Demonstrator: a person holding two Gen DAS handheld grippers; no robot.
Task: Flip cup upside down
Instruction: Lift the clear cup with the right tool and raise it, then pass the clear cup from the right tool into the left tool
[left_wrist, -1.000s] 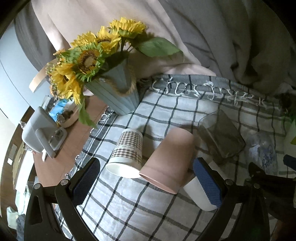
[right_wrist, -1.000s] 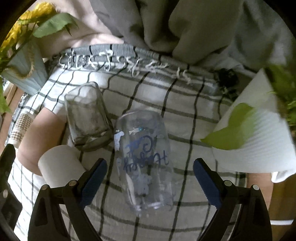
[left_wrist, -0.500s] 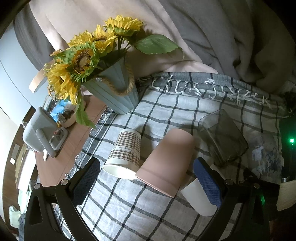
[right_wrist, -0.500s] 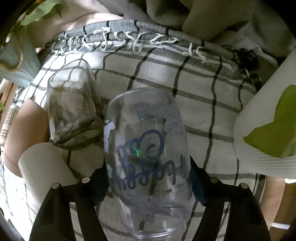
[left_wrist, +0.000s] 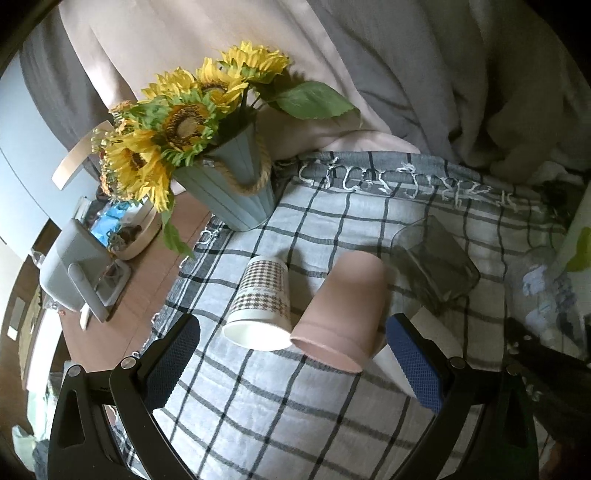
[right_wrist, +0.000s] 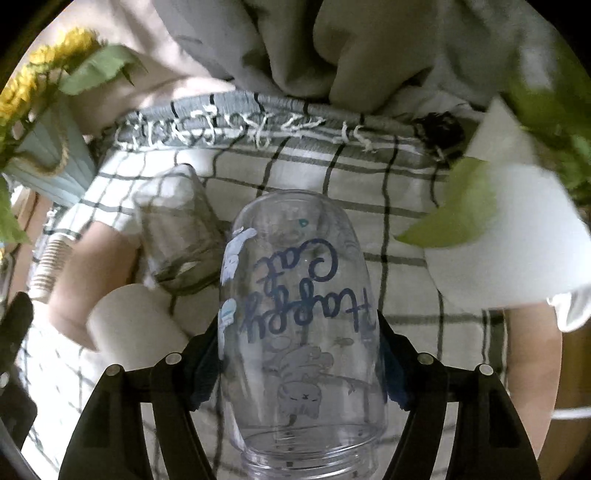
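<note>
My right gripper (right_wrist: 299, 365) is shut on a clear glass cup (right_wrist: 299, 314) with blue "Happy Cat" lettering; the cup's base points away from me and it is held above the checked cloth (right_wrist: 406, 280). It shows faintly at the right edge of the left wrist view (left_wrist: 546, 291). My left gripper (left_wrist: 291, 362) is open and empty, just in front of a pink cup (left_wrist: 343, 310) and a houndstooth paper cup (left_wrist: 262, 299), both upside down. A white cup (left_wrist: 432, 336) stands behind its right finger. A smoky square glass (left_wrist: 432, 266) stands behind them.
A blue-green vase of sunflowers (left_wrist: 232, 192) stands at the cloth's far left corner. A white pot with green leaves (right_wrist: 517, 236) is at the right. A grey stand (left_wrist: 74, 269) sits on the wooden table at left. Bedding lies behind.
My right gripper closed on the clear cup and lifted it off the cloth. My left gripper stayed open and drifted slightly.
</note>
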